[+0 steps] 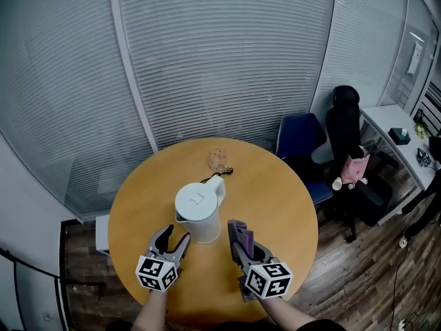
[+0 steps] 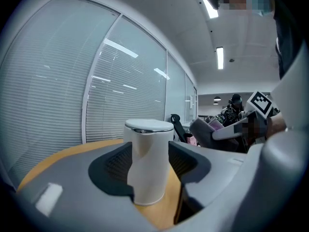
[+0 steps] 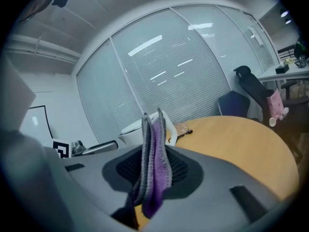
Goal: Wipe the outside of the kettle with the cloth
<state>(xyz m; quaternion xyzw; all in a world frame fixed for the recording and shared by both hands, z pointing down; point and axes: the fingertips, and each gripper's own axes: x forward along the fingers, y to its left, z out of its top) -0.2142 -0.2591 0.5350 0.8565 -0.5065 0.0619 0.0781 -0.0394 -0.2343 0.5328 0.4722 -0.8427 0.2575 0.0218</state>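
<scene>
Pinching cloth (image 3: 154,168) in right gripper fingers (image 3: 184,170); left gripper fingers (image 2: 113,166) spread, kettle (image 2: 148,158) just ahead.

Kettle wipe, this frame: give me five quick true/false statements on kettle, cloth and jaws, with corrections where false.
1. The right gripper has its jaws shut on the cloth. True.
2. The kettle lies on its side. False: it stands upright on the table.
3. The left gripper has its jaws apart. True.
4. The cloth is draped over the kettle. False: it is pinched in the right gripper's jaws, beside the kettle.
5. The kettle's lid is open. False: it is shut.
</scene>
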